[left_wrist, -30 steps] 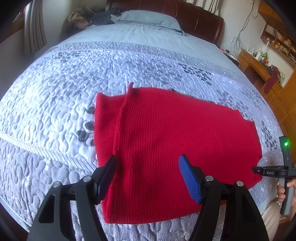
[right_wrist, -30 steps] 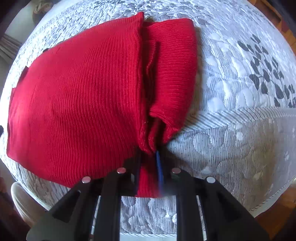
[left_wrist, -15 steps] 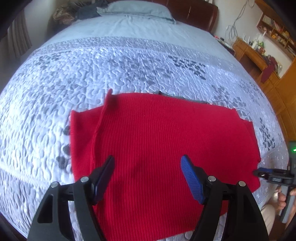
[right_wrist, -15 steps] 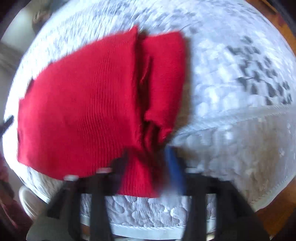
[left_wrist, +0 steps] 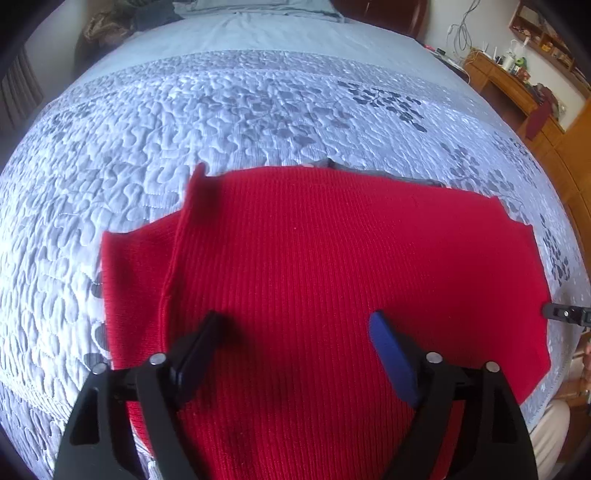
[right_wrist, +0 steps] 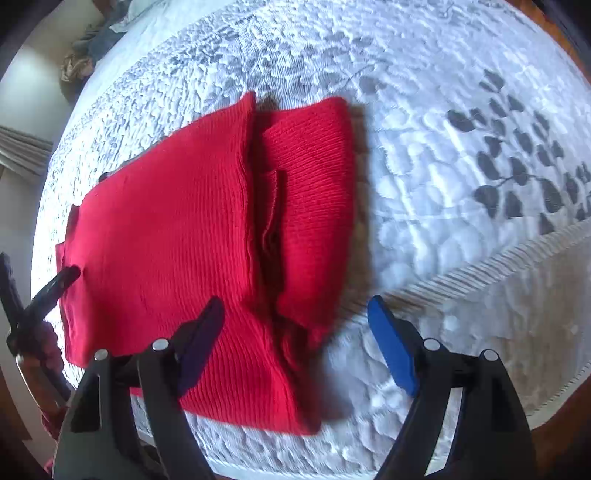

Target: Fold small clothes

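A red knit garment point(left_wrist: 332, 266) lies flat on the quilted bed near its front edge, one side folded in with a seam ridge running along the fold. My left gripper point(left_wrist: 295, 325) is open and empty, hovering over the garment's near middle. My right gripper point(right_wrist: 295, 314) is open and empty above the garment's near edge by the folded flap point(right_wrist: 314, 177). The tip of the right gripper point(left_wrist: 565, 314) shows at the right edge of the left wrist view. The left gripper point(right_wrist: 55, 284) shows at the left of the right wrist view.
The grey-white quilt point(left_wrist: 258, 110) covers the bed. A pillow and bundled clothes point(left_wrist: 110, 26) lie at the far end. A wooden desk with clutter point(left_wrist: 517, 74) stands to the right. The bed's edge point(right_wrist: 517, 258) runs close to the garment.
My right gripper has opened and let go of the garment's near edge, which now lies on the bed. My left gripper has moved forward over the garment, still open.
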`<state>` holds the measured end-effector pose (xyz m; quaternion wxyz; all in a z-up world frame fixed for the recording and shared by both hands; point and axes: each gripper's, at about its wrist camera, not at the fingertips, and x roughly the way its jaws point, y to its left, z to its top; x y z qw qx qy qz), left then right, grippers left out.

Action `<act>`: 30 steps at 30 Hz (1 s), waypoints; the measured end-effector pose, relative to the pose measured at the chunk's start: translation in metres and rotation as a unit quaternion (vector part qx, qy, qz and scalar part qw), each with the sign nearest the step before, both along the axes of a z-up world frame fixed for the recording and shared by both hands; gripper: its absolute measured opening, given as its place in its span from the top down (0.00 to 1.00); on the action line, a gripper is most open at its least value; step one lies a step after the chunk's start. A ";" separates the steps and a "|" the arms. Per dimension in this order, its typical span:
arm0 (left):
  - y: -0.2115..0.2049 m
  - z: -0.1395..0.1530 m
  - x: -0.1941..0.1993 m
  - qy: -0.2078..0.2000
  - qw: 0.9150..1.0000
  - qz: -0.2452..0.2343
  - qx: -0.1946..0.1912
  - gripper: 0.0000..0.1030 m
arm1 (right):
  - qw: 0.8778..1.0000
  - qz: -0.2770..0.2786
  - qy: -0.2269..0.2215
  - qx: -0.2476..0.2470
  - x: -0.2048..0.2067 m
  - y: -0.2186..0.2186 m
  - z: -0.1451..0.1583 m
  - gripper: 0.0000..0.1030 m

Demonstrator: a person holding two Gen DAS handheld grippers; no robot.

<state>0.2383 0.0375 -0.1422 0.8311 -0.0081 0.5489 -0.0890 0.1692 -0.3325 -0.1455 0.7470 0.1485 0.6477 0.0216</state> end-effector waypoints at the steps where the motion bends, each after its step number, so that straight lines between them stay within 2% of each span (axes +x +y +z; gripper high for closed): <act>1: -0.001 -0.001 0.000 -0.001 1.000 -0.003 0.004 0.18 | 1.000 -0.001 0.002 0.004 0.002 0.001 -0.002 0.22; 4: -0.003 -0.006 -0.001 -0.003 1.000 -0.012 0.010 0.16 | 1.000 -0.003 -0.002 0.001 0.008 0.005 -0.007 0.25; 7: 0.001 -0.006 0.000 -0.001 1.000 -0.009 -0.003 0.16 | 1.000 -0.013 -0.011 0.004 0.012 0.002 -0.006 0.52; 8: 0.002 -0.005 0.001 0.001 1.000 -0.009 -0.006 0.16 | 1.000 -0.013 -0.015 0.017 0.012 0.000 -0.004 0.70; 9: 0.004 -0.005 0.002 0.003 1.000 -0.007 -0.013 0.16 | 0.999 -0.017 -0.016 0.047 0.013 -0.002 -0.003 0.76; 11: 0.008 -0.005 0.004 0.006 1.000 -0.004 -0.026 0.16 | 0.997 -0.031 -0.018 0.070 0.013 -0.006 -0.002 0.78; 14: 0.012 -0.006 0.005 0.011 0.999 -0.003 -0.041 0.16 | 0.998 -0.027 -0.019 0.051 0.014 0.000 0.003 0.79; 17: 0.012 -0.010 0.006 0.009 0.999 -0.006 -0.045 0.16 | 1.000 -0.031 0.003 0.003 0.018 0.012 0.010 0.80; 18: 0.011 -0.012 0.006 0.008 0.999 -0.009 -0.041 0.14 | 0.999 -0.023 0.007 -0.032 0.021 0.024 0.018 0.80; 21: 0.006 -0.012 0.006 0.008 0.999 -0.015 -0.027 0.12 | 0.994 0.014 -0.011 -0.105 0.027 0.057 0.044 0.81; 22: 0.005 -0.011 0.006 0.007 1.000 -0.017 -0.024 0.13 | 0.993 0.026 -0.019 -0.114 0.029 0.067 0.052 0.81; 25: 0.010 0.003 0.001 -0.006 1.000 -0.024 -0.017 0.15 | 0.988 0.067 -0.046 -0.130 0.031 0.104 0.084 0.81; 28: 0.022 0.023 -0.004 -0.039 0.999 -0.022 -0.006 0.15 | 0.983 0.111 -0.069 -0.129 0.037 0.148 0.108 0.81; 30: 0.040 0.030 -0.001 -0.042 0.999 -0.007 -0.021 0.15 | 0.979 0.144 -0.080 -0.124 0.039 0.181 0.117 0.81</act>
